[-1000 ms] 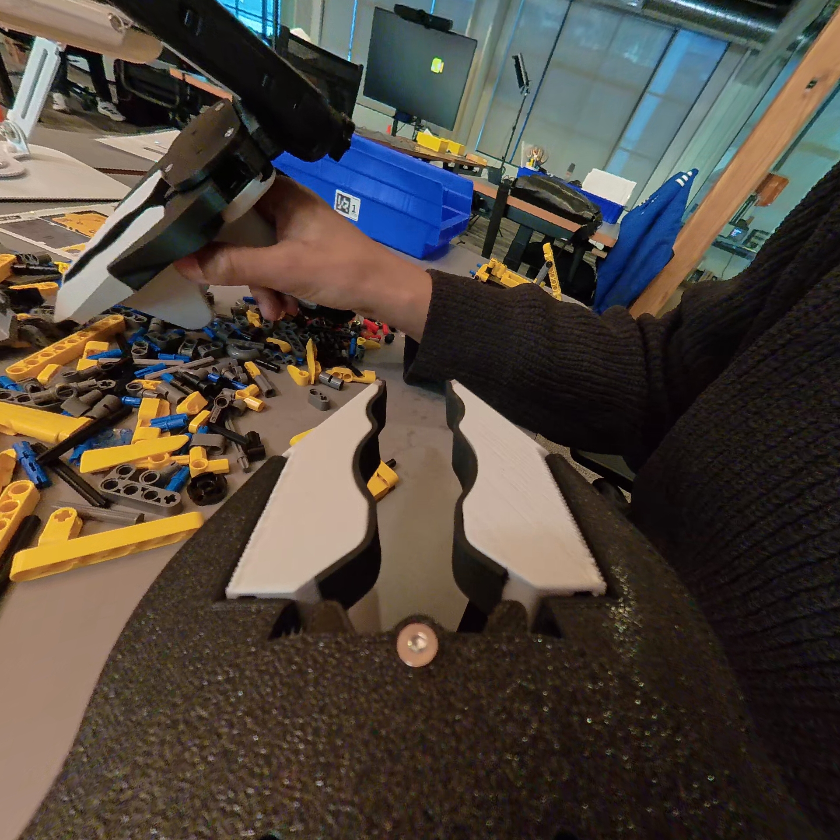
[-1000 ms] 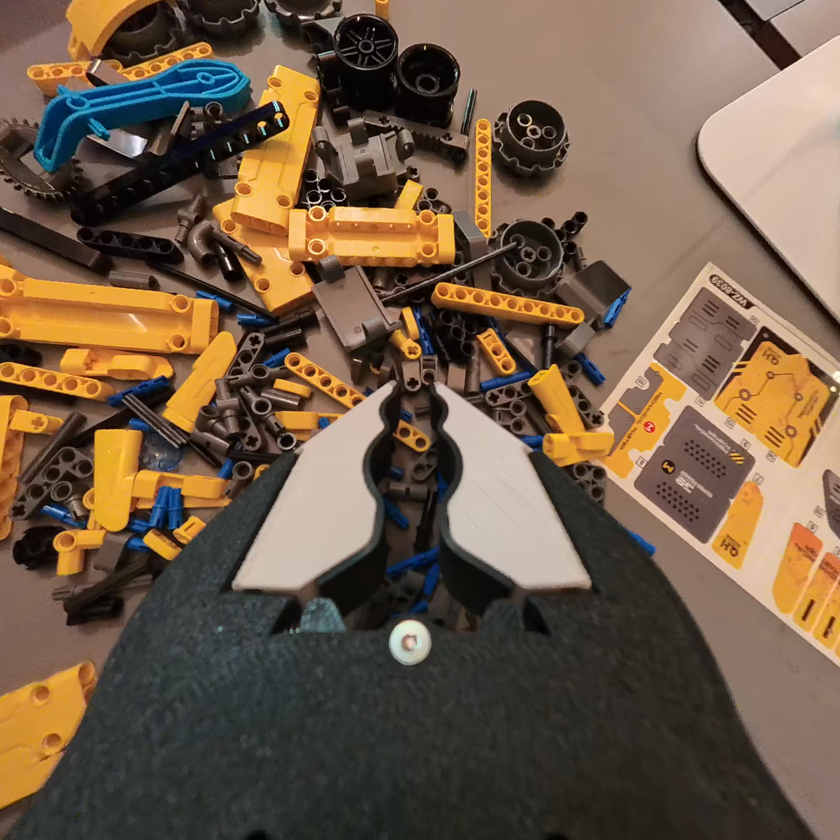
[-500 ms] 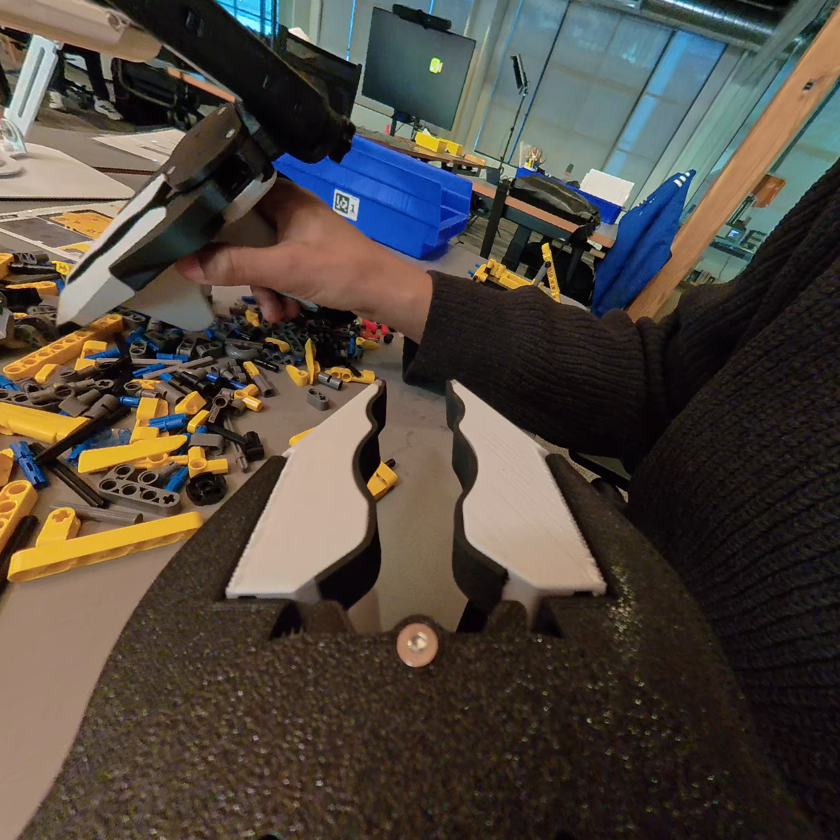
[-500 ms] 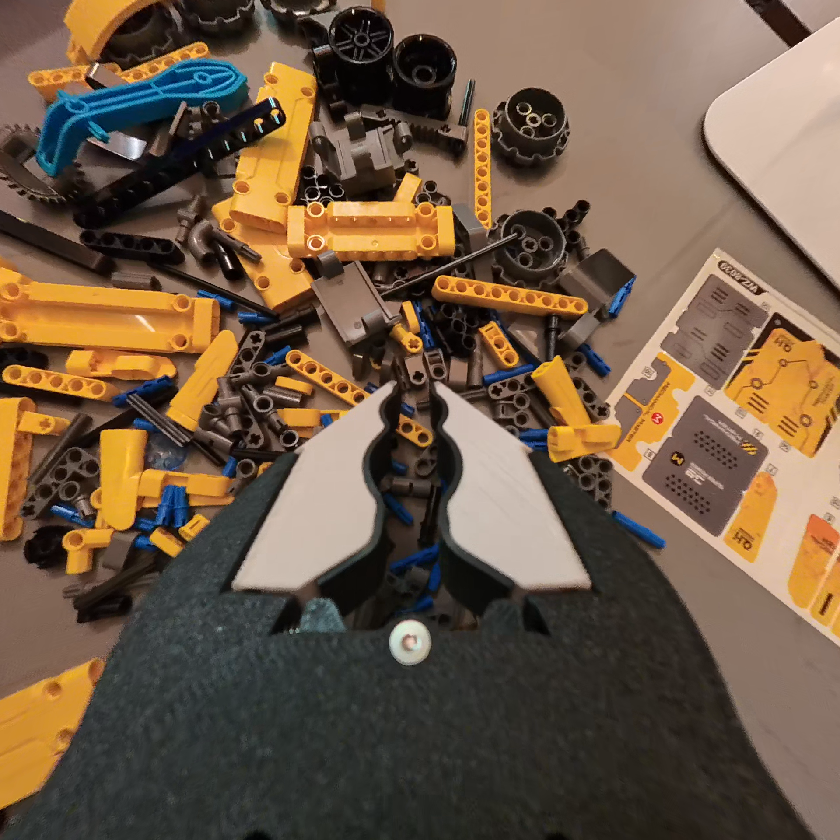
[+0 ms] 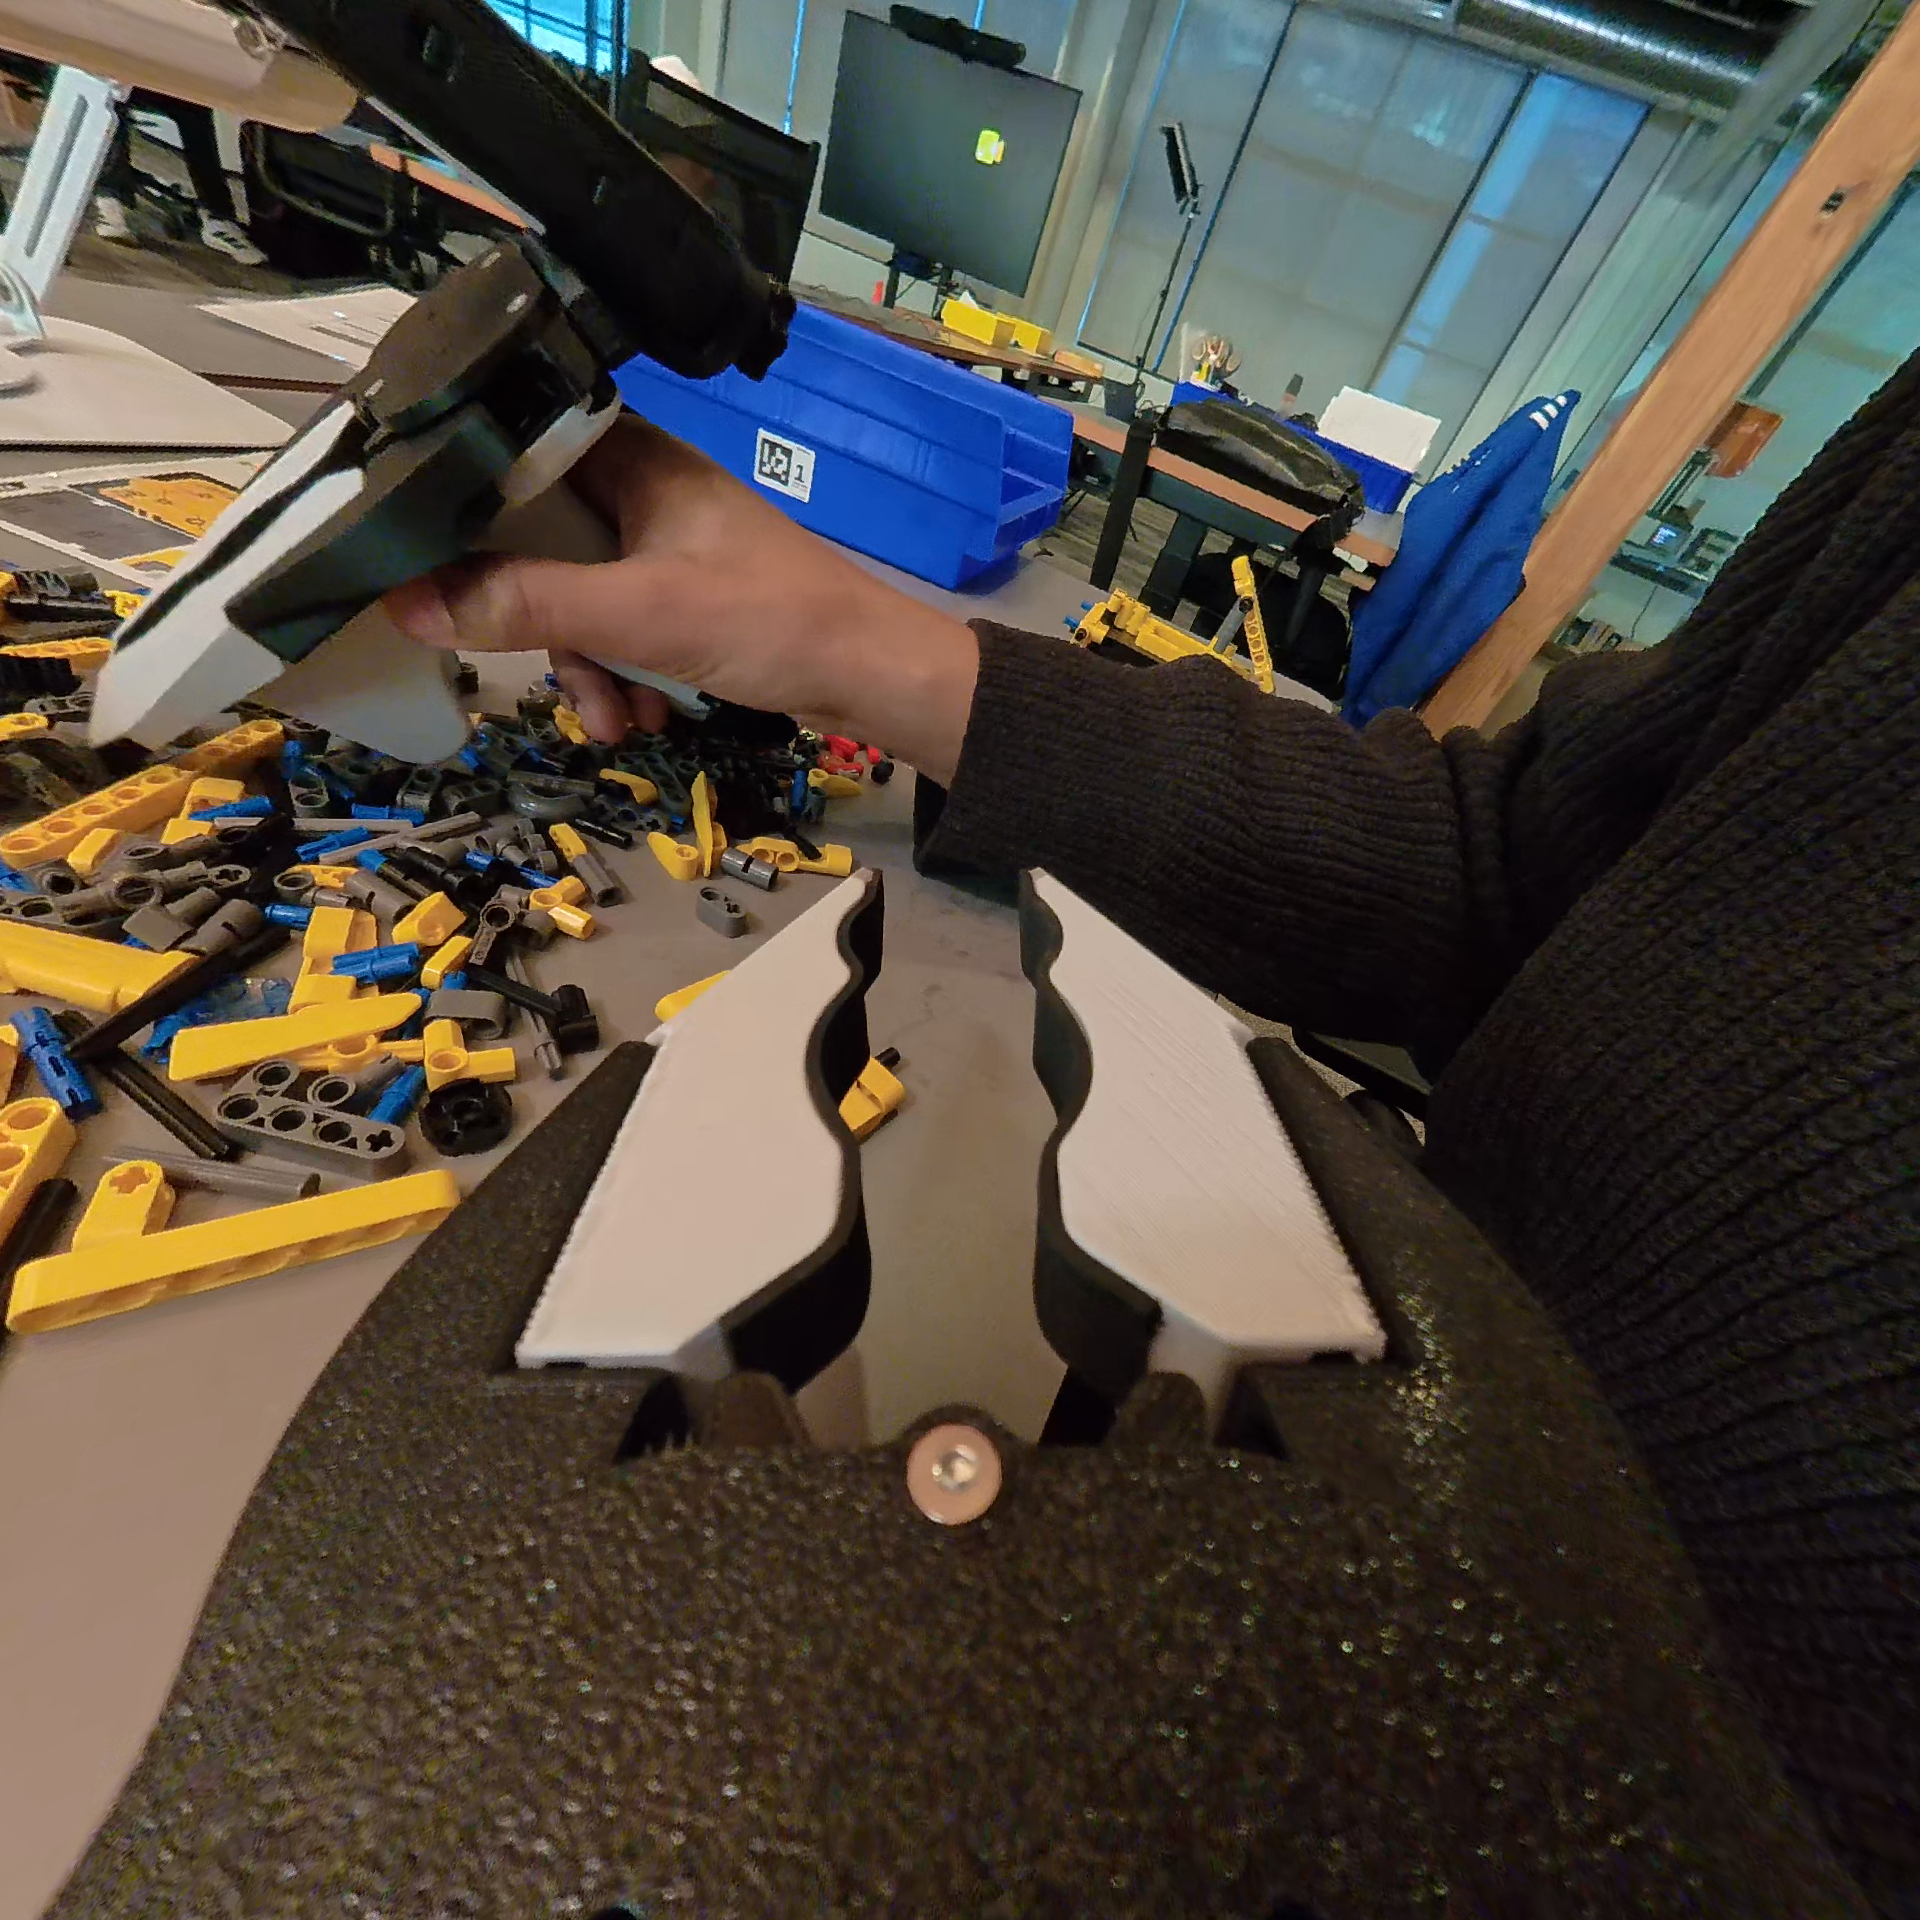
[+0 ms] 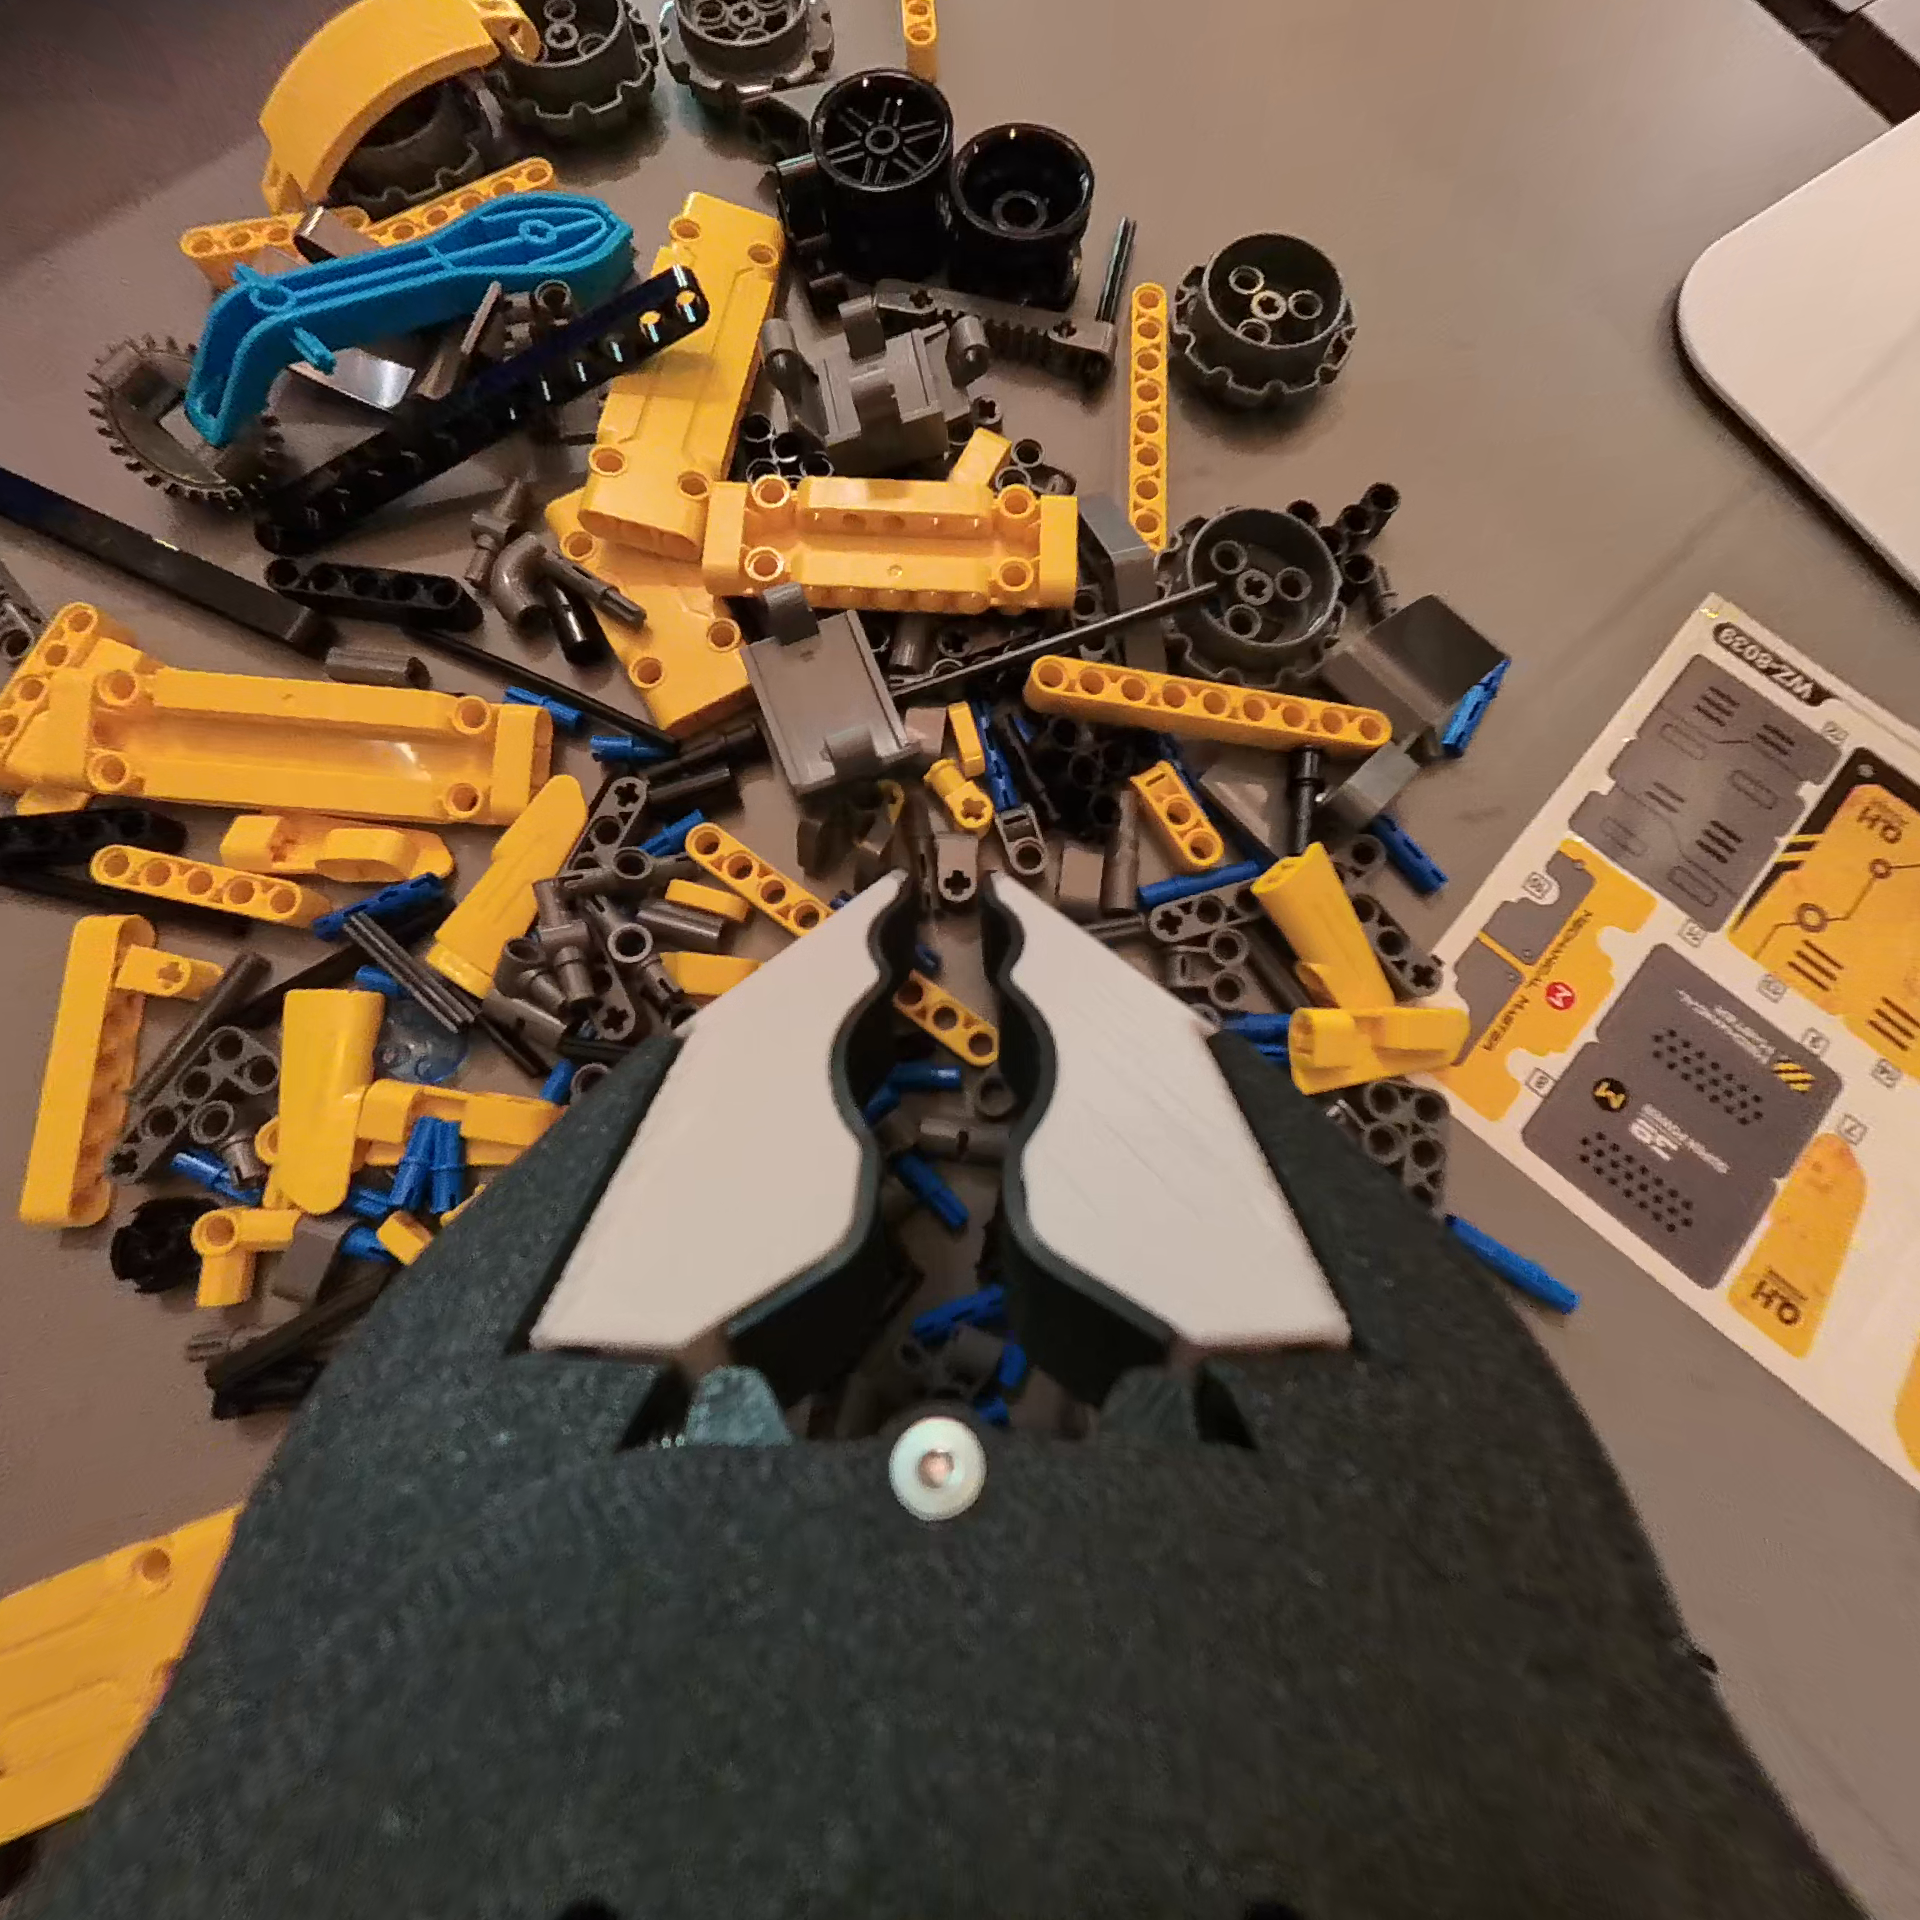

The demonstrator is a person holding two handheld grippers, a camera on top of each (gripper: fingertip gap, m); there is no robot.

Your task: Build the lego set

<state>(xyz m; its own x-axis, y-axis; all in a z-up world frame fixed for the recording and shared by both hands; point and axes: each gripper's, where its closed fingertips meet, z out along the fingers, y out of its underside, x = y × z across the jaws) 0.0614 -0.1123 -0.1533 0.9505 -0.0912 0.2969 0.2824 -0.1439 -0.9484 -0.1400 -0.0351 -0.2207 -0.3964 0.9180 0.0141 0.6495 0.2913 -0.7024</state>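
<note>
My right gripper [image 6: 948, 888] hangs over a pile of loose yellow, grey, black and blue building pieces [image 6: 883, 551] on a grey table [image 6: 1455, 208]. Its jaws stand a narrow gap apart and hold nothing. A small grey connector [image 6: 956, 868] lies just past the tips. My left gripper [image 5: 951, 894] is open and empty over a bare part of the table [image 5: 156, 1455], with a small yellow piece [image 5: 871, 1096] beside its left finger. In the left wrist view a hand [image 5: 727, 603] holds the right gripper [image 5: 109, 717], tip low over the pile [image 5: 312, 935].
A sticker sheet [image 6: 1683, 1039] lies right of the pile, with a white board [image 6: 1829, 343] beyond it. Black wheels [image 6: 883, 145] and a light blue tool [image 6: 416, 281] lie at the far side. A blue bin [image 5: 883, 457], a small yellow model [image 5: 1164, 634] and a dark sleeve [image 5: 1351, 831] lie ahead. The gap from one gripper's tips to the other's is roughly 20 centimeters.
My right gripper has drifted slightly over the pile. Its jaws keep the same narrow gap. My left gripper has stayed still and open.
</note>
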